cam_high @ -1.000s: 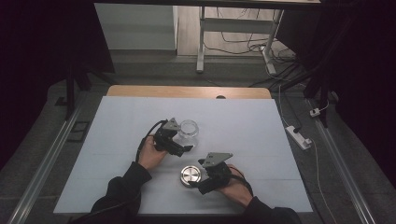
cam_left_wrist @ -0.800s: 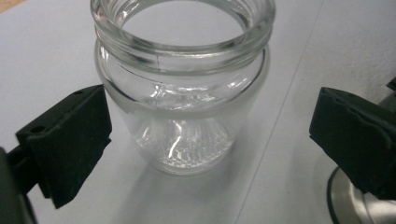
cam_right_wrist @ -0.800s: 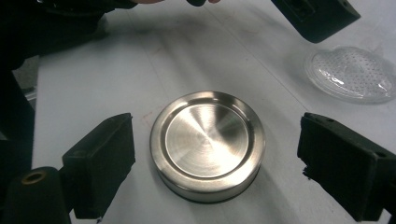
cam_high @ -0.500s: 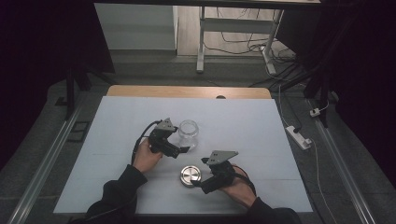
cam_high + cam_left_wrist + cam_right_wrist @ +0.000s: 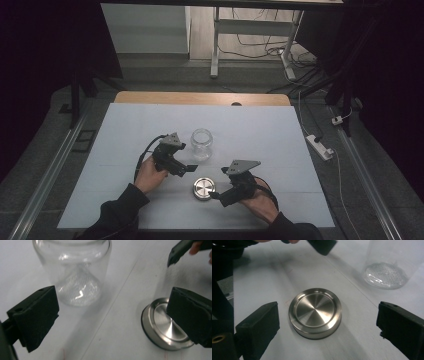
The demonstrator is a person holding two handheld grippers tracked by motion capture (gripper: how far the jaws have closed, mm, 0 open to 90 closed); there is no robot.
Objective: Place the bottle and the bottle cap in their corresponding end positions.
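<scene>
A clear, round glass jar (image 5: 201,143) is seen standing upright and uncovered on the pale grey table (image 5: 125,120), a little behind the middle of it. A round, brushed-steel lid (image 5: 203,188) lies flat on the table nearer to the person, apart from the jar, with its shallow recessed face turned up.

The left tool (image 5: 189,169) is held in the person's left hand (image 5: 150,174) just beside the jar, on the jar's near left side. Its two black jaws are seen spread wide in the left gripper view, with nothing between them but bare table; the jar (image 5: 75,270) stands beyond the left jaw and the lid (image 5: 160,327) is partly covered by the right jaw. The jar is not touched by either pad.

The right tool (image 5: 216,196) is held in the right hand (image 5: 260,200) close to the lid's right side, low over the table. Its jaws have just been opening, and in the right gripper view they are seen standing wide on either side of the lid (image 5: 315,312), which rests free on the table between them and is pressed by neither pad. The base of the jar (image 5: 387,272) is visible farther off at the upper right of that view, and a jaw of the left tool (image 5: 322,246) is seen at the top edge
</scene>
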